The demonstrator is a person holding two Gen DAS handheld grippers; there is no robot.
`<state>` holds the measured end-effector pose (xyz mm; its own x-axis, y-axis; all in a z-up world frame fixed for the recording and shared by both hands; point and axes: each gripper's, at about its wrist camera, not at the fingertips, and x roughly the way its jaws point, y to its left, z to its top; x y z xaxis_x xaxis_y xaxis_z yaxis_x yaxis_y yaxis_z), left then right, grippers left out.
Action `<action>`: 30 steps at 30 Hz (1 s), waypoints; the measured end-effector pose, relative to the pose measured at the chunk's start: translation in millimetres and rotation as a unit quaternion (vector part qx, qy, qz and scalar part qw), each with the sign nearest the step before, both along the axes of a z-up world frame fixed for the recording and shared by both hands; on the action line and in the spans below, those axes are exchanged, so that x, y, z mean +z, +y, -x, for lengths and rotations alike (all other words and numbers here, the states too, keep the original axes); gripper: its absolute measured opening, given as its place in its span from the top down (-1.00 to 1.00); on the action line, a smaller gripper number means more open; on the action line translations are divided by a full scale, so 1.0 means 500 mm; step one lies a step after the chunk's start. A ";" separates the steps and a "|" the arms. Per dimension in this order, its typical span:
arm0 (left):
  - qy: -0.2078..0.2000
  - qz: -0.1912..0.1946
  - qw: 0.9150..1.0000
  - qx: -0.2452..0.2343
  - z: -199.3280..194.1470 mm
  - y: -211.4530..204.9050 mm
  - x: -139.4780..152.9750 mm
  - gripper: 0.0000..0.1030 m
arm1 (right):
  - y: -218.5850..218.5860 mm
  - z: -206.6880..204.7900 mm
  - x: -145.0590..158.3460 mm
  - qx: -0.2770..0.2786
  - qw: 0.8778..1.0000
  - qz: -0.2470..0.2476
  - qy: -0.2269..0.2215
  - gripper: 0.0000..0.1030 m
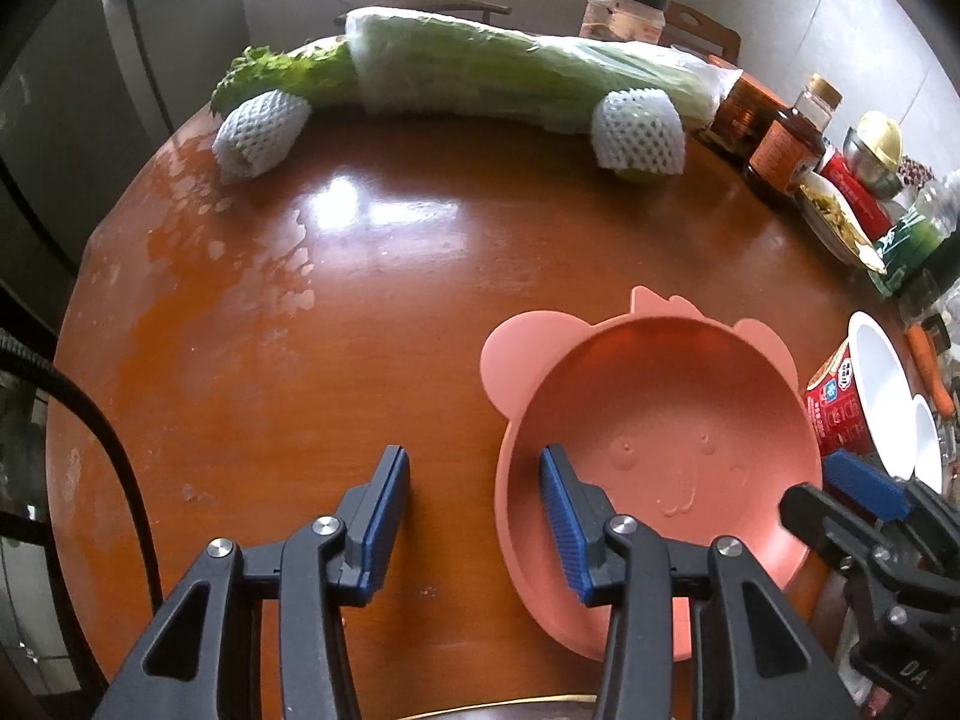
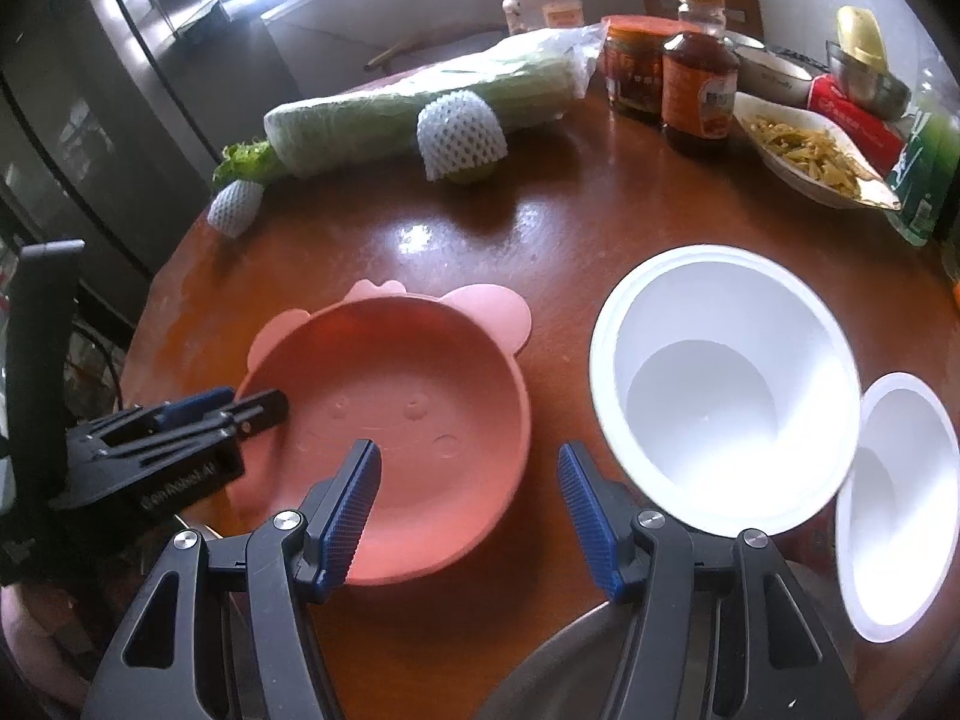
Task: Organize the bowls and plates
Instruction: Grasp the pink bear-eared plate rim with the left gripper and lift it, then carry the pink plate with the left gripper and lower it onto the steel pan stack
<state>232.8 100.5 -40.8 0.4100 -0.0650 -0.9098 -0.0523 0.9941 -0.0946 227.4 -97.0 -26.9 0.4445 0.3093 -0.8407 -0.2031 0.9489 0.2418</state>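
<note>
Both grippers at the pink bowl, near edge of the table

The left gripper (image 1: pixel 474 516) straddles the pink bowl (image 1: pixel 660 438)'s left rim, jaws apart, not pressing; the right gripper (image 2: pixel 468 510) spans its right rim, jaws wide. Two white bowls (image 2: pixel 726 384) sit just beside it; wrapped cabbage (image 1: pixel 510 72) lies along the far edge of the table (image 1: pixel 360 312).

Pink eared bowl (image 2: pixel 390 414) upright beside two white, perhaps foam, bowls (image 2: pixel 720 384).

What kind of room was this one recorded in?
Probably a home kitchen or dining area: a round wooden table crowded with sauce bottles, a wrapped cabbage and a dish of food.
</note>
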 end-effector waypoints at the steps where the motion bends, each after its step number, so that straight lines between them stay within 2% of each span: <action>1: 0.001 0.002 1.000 -0.002 0.002 0.003 0.000 0.11 | 0.004 -0.002 -0.004 0.006 1.000 -0.002 0.004 -0.23; 4: 0.001 0.006 1.000 -0.007 0.007 0.006 0.001 0.11 | 0.023 -0.003 -0.014 0.022 1.000 0.007 0.008 -0.23; 7: -0.001 0.005 1.000 -0.011 0.010 0.006 0.001 0.12 | 0.041 0.001 -0.018 0.036 0.999 0.020 0.001 -0.07; 9: -0.002 0.006 1.000 -0.017 0.011 0.004 0.001 0.12 | 0.050 0.001 -0.021 0.045 0.999 0.024 -0.003 0.12; 12: 0.000 0.023 0.999 -0.030 0.013 0.001 0.002 0.11 | 0.057 0.002 -0.021 0.053 0.998 0.024 -0.008 0.28; 13: 0.000 0.017 0.999 -0.030 0.014 0.000 0.001 0.11 | 0.060 0.003 -0.019 0.057 0.998 0.026 -0.013 0.30; 19: -0.006 0.021 0.999 -0.027 0.013 0.005 0.003 0.12 | 0.069 0.002 -0.015 0.063 0.997 0.036 -0.024 0.33; 30: -0.050 0.017 0.998 -0.018 0.042 0.026 0.053 0.12 | 0.080 0.022 0.026 0.071 0.996 0.027 -0.056 0.33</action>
<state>211.8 113.5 -14.0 0.4958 -0.1123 -0.8612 -0.0045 0.9913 -0.1318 216.5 -56.9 -14.0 0.4906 0.3322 -0.8056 -0.3589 0.9195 0.1605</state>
